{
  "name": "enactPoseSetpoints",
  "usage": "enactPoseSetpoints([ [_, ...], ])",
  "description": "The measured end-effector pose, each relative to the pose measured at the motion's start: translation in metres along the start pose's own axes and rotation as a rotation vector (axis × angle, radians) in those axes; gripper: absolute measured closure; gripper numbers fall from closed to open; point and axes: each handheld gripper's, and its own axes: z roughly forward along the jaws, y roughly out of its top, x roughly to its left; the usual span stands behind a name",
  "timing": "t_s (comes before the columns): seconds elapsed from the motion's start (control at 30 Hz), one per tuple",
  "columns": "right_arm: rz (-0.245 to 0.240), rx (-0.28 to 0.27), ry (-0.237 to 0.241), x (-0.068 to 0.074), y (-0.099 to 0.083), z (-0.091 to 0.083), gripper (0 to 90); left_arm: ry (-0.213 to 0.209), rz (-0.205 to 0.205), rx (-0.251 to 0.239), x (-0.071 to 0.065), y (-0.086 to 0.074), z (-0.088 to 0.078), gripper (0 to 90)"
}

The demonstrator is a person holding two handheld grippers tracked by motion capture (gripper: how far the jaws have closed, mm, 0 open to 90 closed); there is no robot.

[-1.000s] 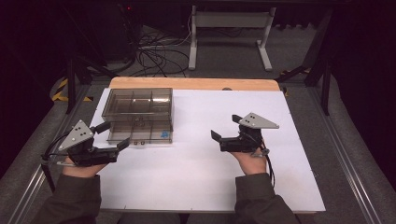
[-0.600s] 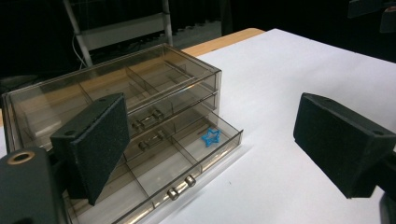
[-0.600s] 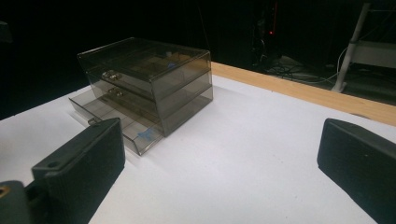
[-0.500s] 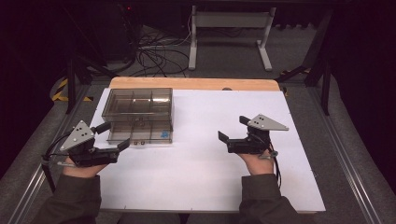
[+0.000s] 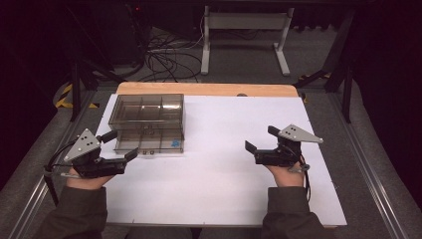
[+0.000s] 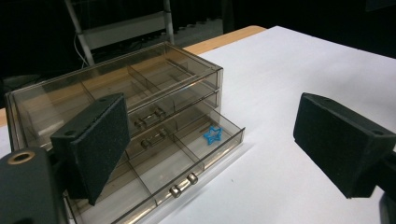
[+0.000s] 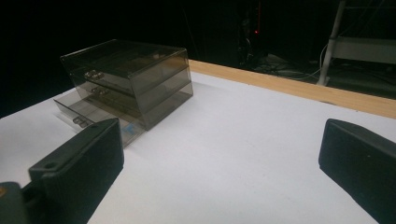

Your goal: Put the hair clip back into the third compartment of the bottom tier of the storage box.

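A smoky clear drawer cabinet (image 5: 147, 117) (image 6: 116, 102) (image 7: 135, 77) stands at the back left of the white table. Its bottom drawer (image 5: 149, 144) (image 6: 173, 161) is pulled out, and a small blue star (image 5: 174, 143) (image 6: 213, 135) lies in the drawer's right compartment. My left gripper (image 5: 119, 147) hovers open just left of the drawer front, nothing between its jaws. At the right side of the table my right gripper (image 5: 261, 139) is open and empty, pointing left toward the cabinet.
The white sheet (image 5: 224, 174) covers a wooden table whose back edge (image 5: 209, 89) shows. Beyond it on the floor are cables (image 5: 164, 55) and a white frame stand (image 5: 244, 30). Metal rails (image 5: 368, 174) run along both table sides.
My right gripper has drifted a little to the right and toward the front. The left gripper and the drawer have stayed as they were.
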Motion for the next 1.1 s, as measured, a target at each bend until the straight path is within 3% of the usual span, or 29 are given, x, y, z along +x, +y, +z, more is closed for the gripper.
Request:
enactPoseSetpoints([
  [0.63, 0.022, -0.028, -0.034, -0.020, 0.001, -0.030, 0.8, 0.001, -0.001, 0.000, 0.000, 0.000, -0.001, 11.6],
  [1.1, 0.029, -0.022, -0.037, -0.030, -0.001, -0.038, 0.8, 0.003, 0.001, -0.002, 0.001, 0.000, -0.002, 11.5],
])
